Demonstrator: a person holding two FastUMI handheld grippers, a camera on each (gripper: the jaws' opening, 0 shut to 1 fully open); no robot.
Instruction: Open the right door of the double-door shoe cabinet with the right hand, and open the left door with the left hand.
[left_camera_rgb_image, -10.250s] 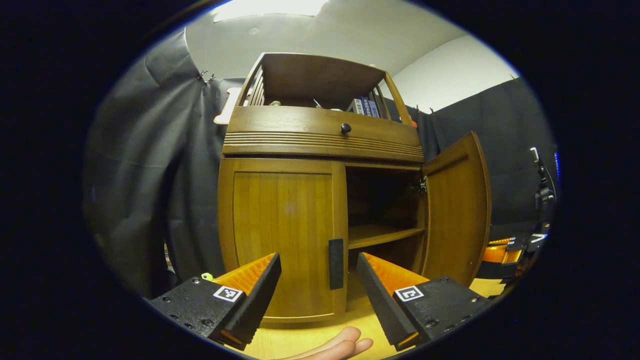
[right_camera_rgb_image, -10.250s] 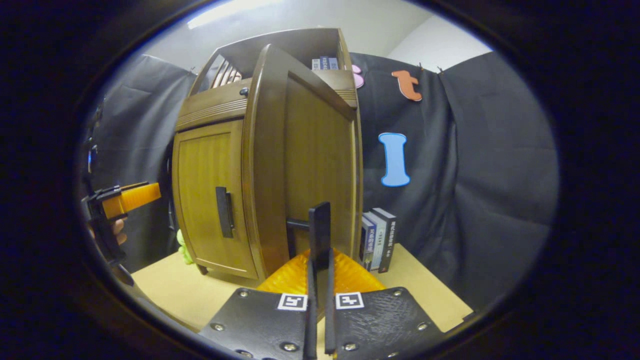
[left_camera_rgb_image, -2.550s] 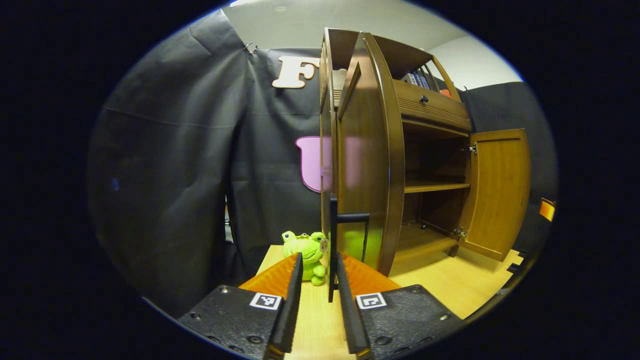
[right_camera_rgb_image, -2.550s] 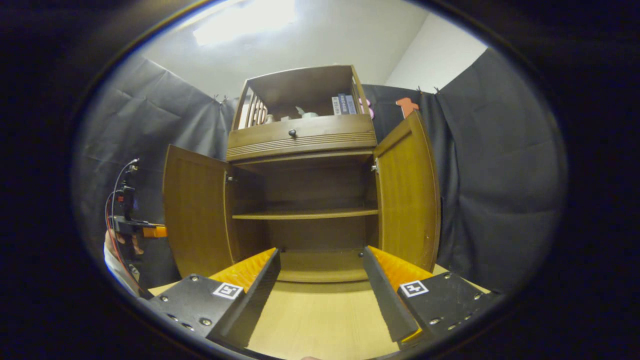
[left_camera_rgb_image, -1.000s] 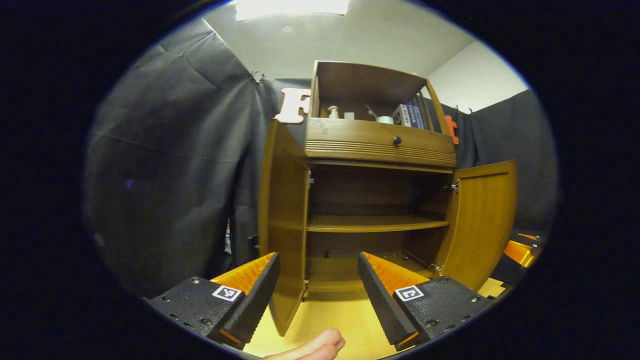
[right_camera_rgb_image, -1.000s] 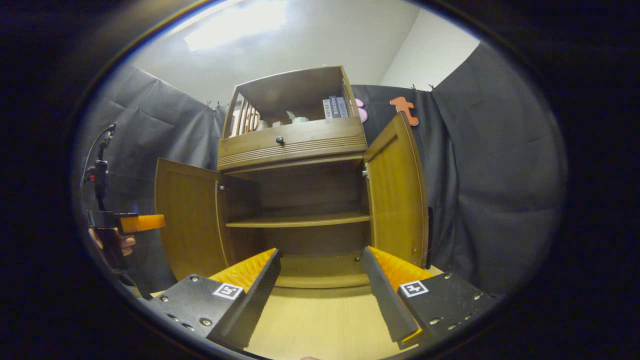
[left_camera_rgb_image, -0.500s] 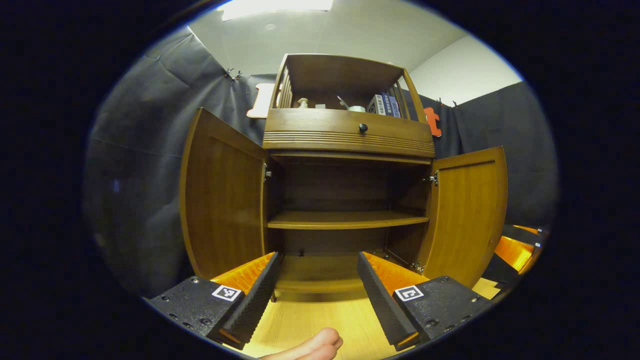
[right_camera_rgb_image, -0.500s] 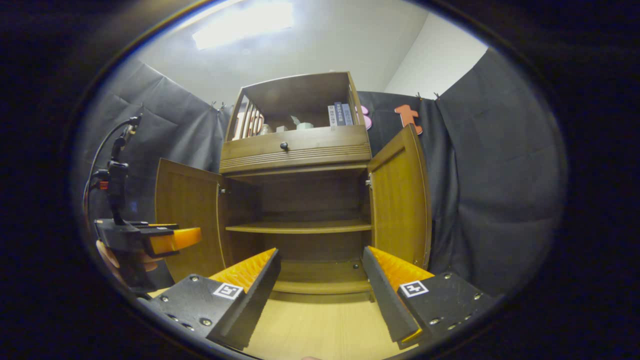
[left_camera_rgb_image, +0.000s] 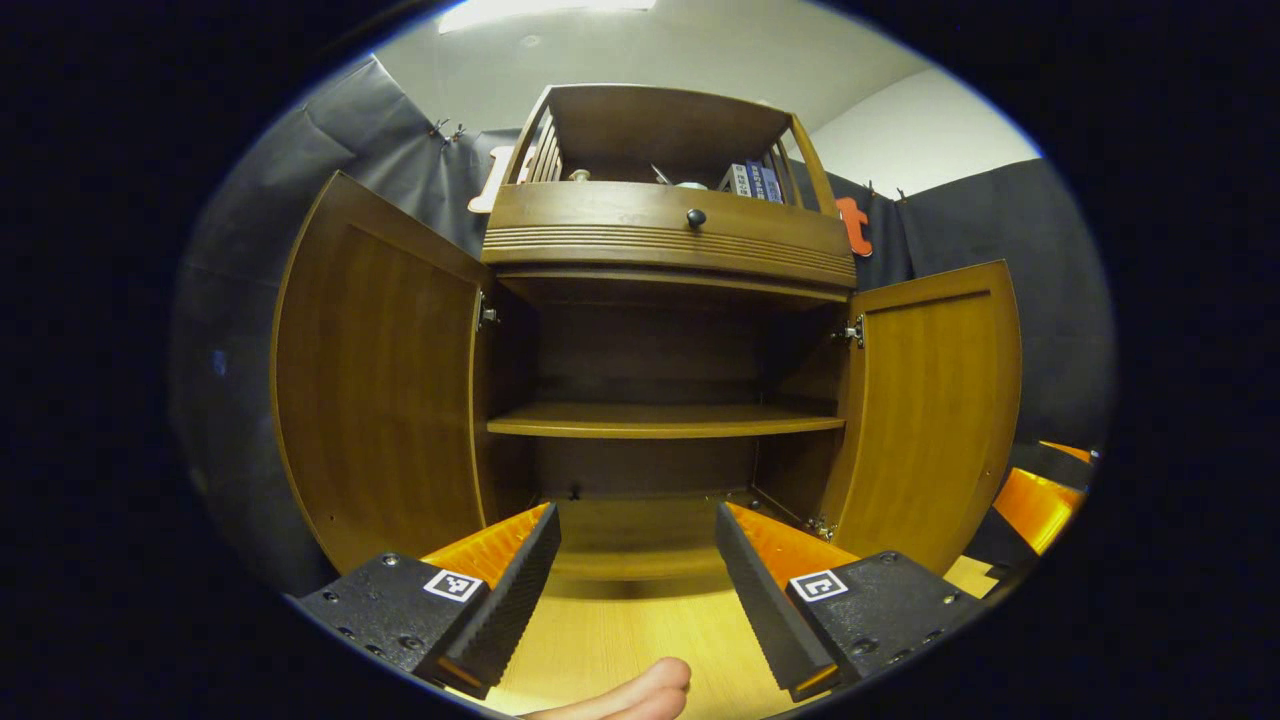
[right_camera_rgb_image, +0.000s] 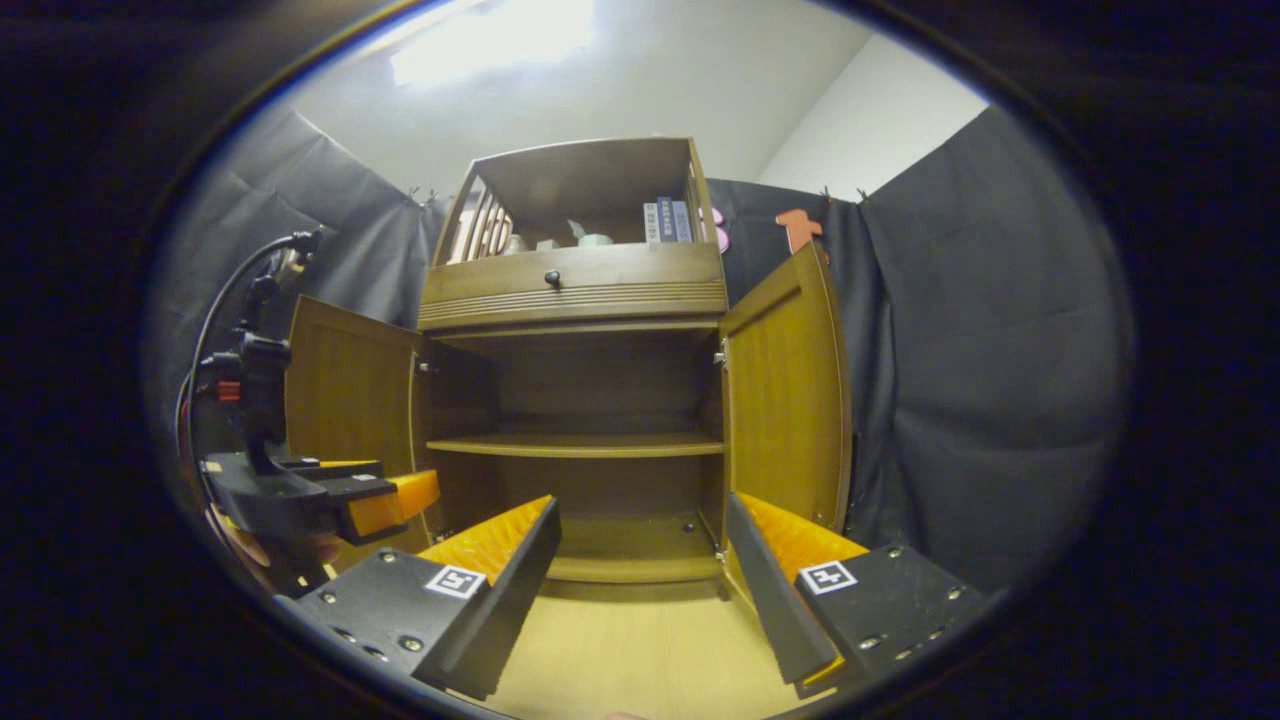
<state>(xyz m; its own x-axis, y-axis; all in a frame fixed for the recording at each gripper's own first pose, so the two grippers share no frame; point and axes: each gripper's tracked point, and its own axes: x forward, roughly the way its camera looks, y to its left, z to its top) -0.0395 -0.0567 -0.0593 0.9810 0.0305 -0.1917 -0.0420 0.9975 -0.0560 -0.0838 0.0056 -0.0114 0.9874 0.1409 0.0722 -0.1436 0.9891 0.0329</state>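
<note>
Fingers of the left gripper (left_camera_rgb_image: 633, 590) stand wide apart at 6 o'clock of the left gripper view, with nothing between them but bare wooden floor (left_camera_rgb_image: 640, 640). Fingers of the right gripper (right_camera_rgb_image: 642, 590) are spread just as wide at 6 o'clock of the right gripper view, holding nothing.

Straight ahead in both views stands the cabinet (left_camera_rgb_image: 665, 240), and both of its doors hang open. In the left gripper view the left door (left_camera_rgb_image: 375, 370) is swung out to 9 o'clock and the right door (left_camera_rgb_image: 930, 400) to 3 o'clock, each showing its inner face. Between them lies the dark inside with one shelf (left_camera_rgb_image: 665, 420) across the middle — bare, as far as the light shows. Above the doors runs a drawer (left_camera_rgb_image: 670, 225) with a round knob (left_camera_rgb_image: 696, 217). On top, at 12 o'clock, an open compartment holds a few books (left_camera_rgb_image: 752, 181) and some small items too dim to name.

At 6 o'clock in the left gripper view a fingertip (left_camera_rgb_image: 650, 685) of the person pokes up past the edge. At 4 o'clock, beyond the right door, part of the right gripper shows.

In the right gripper view the left gripper appears at 8 o'clock, near the left door, with a hand (right_camera_rgb_image: 240, 540) behind it and a cable (right_camera_rgb_image: 225, 290) looping up. Its finger state cannot be told from that side.
</note>
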